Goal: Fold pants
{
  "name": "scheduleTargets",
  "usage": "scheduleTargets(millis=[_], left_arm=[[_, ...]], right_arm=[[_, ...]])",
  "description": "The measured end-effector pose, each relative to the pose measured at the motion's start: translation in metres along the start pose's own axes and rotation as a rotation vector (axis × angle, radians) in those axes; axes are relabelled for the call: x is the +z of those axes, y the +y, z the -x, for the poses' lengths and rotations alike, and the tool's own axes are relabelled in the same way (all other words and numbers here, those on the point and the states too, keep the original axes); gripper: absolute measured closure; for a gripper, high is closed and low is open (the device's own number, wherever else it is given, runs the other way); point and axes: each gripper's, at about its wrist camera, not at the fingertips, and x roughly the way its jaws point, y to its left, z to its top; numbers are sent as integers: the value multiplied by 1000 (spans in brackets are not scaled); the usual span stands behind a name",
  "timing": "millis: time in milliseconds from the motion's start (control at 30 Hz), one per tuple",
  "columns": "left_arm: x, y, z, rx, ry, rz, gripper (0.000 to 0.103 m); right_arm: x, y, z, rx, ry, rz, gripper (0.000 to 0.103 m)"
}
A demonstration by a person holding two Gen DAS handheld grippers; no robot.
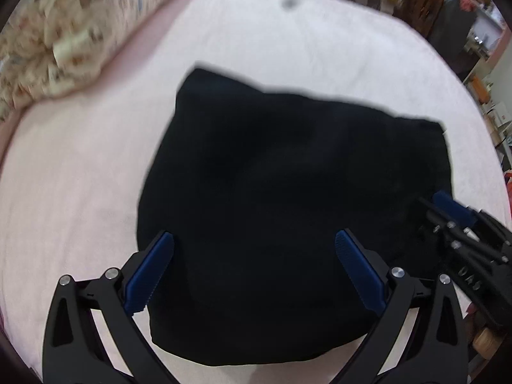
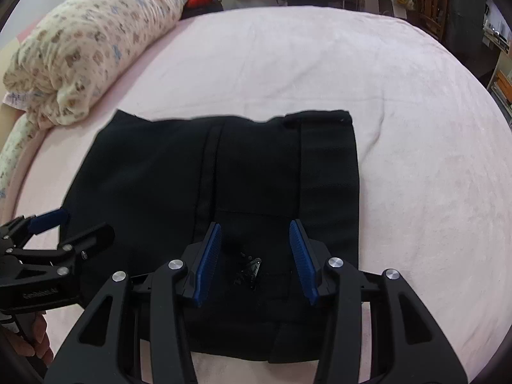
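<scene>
I'm hovering both grippers over black pants (image 2: 217, 192) lying folded into a compact block on the pink bed (image 2: 416, 128). Right gripper (image 2: 255, 240) is sitting fingers apart, empty, above the near edge, fly hardware between them. Left gripper (image 1: 254, 249) is gaping wide, empty. Block's long axis is running 9 to 3; the far edge lies at 12; neither is clearly nearer.

A pale pink fleecy bedspread (image 2: 416, 128) covers the bed. A rolled cream floral-print quilt (image 2: 89, 48) lies along its far-left edge. Beyond stands what looks like a brown wooden chair (image 2: 430, 0).
</scene>
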Motion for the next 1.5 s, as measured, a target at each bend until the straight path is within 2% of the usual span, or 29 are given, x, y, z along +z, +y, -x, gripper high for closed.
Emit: scheduleTargets(millis=[133, 233, 333, 433, 533, 633, 800, 967, 1167, 1300, 1500], left_arm=[[-1, 1, -18, 2, 55, -23, 2], [4, 5, -27, -23, 85, 4, 2], [8, 11, -31, -50, 83, 40, 2], [7, 10, -28, -43, 70, 26, 2], [4, 11, -13, -47, 33, 40, 2], [-6, 14, 16, -52, -60, 67, 2], [-33, 1, 45, -30, -164, -10, 2], [-46, -4, 25, -30, -99, -32, 2], [-50, -1, 5, -47, -62, -3, 2], [-55, 2, -2, -54, -65, -27, 2], [-57, 1, 2, -56, -90, -37, 2]], right_arm=[[-3, 5, -11, -37, 24, 36, 55], [-5, 4, -16, -42, 28, 40, 55], [-6, 4, -17, -41, 25, 47, 55], [-6, 4, -17, -41, 27, 56, 55], [-3, 1, -9, -19, 21, 39, 55], [-7, -3, 14, 3, -41, 19, 55], [-39, -3, 47, 11, -100, 4, 53], [-66, 9, 55, -48, -126, 79, 48], [-76, 14, 31, -96, -87, 116, 44], [-87, 15, 28, -114, -108, 163, 43], [-86, 16, 28, -115, -104, 194, 42]])
